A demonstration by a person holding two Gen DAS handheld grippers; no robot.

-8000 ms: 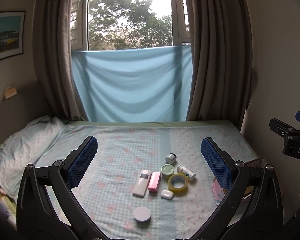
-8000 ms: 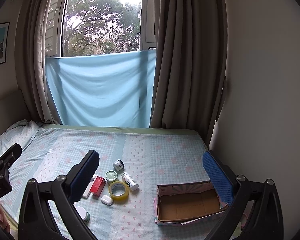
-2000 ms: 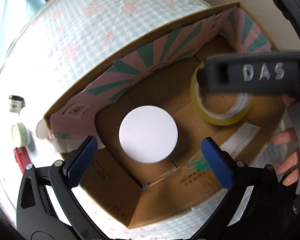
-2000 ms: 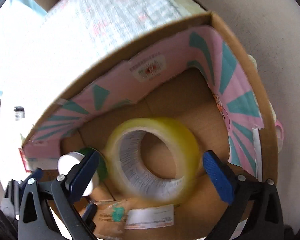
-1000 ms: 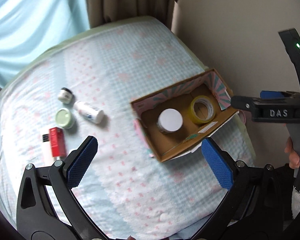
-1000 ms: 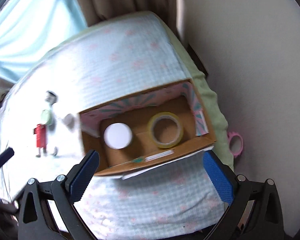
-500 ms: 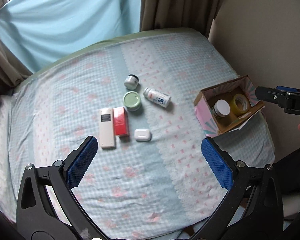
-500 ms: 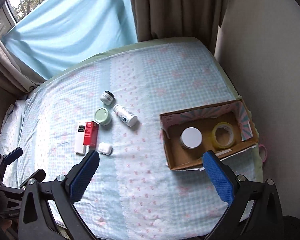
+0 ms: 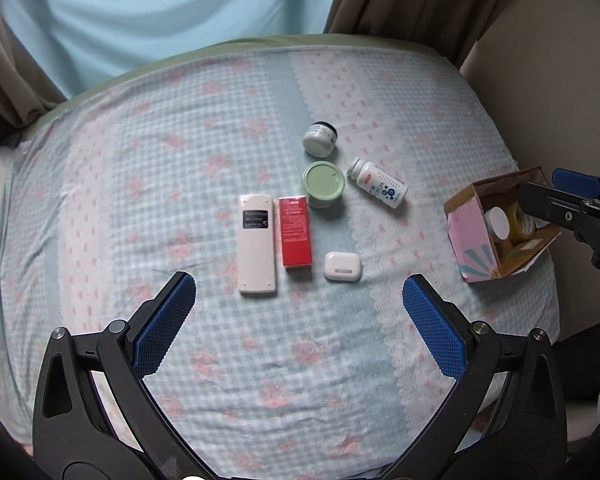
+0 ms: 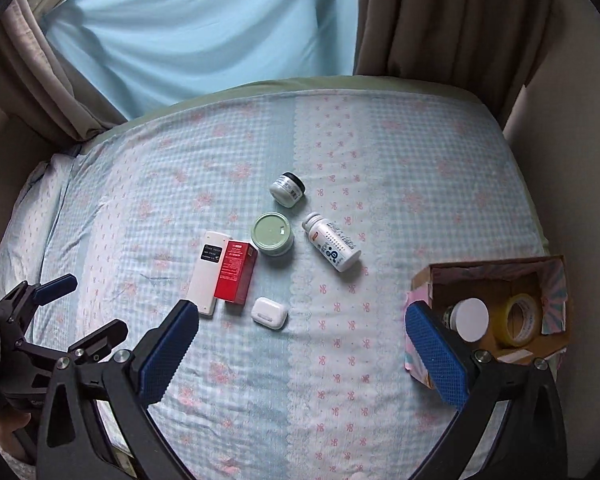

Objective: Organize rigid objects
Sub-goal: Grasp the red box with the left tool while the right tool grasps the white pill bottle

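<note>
On the bed lie a white remote point(image 9: 257, 244), a red box point(image 9: 296, 231), a white earbud case point(image 9: 342, 266), a green-lidded jar point(image 9: 323, 183), a small white jar point(image 9: 319, 138) and a white pill bottle point(image 9: 377, 188) on its side. The cardboard box point(image 10: 556, 344) at the right holds a white-lidded jar point(image 10: 471, 319) and a yellow tape roll point(image 10: 521, 319). My left gripper point(image 9: 299, 323) is open and empty, above the bed just in front of the remote and earbud case. My right gripper point(image 10: 302, 347) is open and empty, in front of the earbud case point(image 10: 269, 312).
A checked bedsheet point(image 9: 180, 184) covers the bed. A blue cloth point(image 10: 204, 32) and brown curtains point(image 10: 440, 20) hang behind it. A wall point(image 10: 572, 128) runs along the right side by the cardboard box. The right gripper shows at the right edge of the left wrist view point(image 9: 576, 208).
Both grippers have pulled away from the cardboard box, leaving the white-lidded jar and tape roll inside, and have swung back over the objects on the bed, coming lower and closer.
</note>
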